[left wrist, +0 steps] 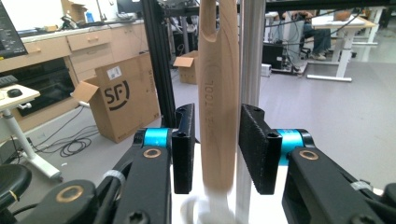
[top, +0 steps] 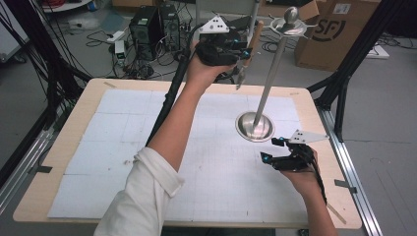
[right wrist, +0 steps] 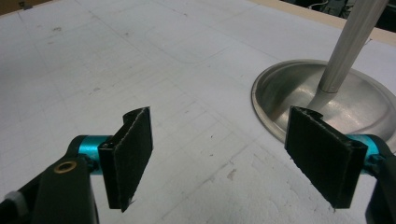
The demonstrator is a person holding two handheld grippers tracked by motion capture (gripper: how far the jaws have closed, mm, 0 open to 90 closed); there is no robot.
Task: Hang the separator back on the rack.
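A wooden-handled utensil (top: 255,37) hangs upright above the table's far edge, its metal end (top: 240,77) pointing down. My left gripper (top: 244,51) is shut on the handle, close to the tall metal stand (top: 271,73). In the left gripper view the wooden handle (left wrist: 217,84) stands between the two pads (left wrist: 183,149) of my left gripper (left wrist: 218,112). It has a hole near its top, and the stand's pole (left wrist: 252,46) is right behind it. My right gripper (top: 271,150) hovers open and empty over the mat, just in front of the stand's round base (top: 254,126). The right gripper view shows my right gripper (right wrist: 222,121) with the base (right wrist: 285,93) ahead to its right.
A white gridded mat (top: 118,132) covers the wooden table (top: 74,118). The stand's top (top: 290,22) carries a knob and small hooks. Beyond the table are computer towers (top: 147,29), cables and a cardboard box (top: 334,29). Black frame posts (top: 344,83) rise at the right.
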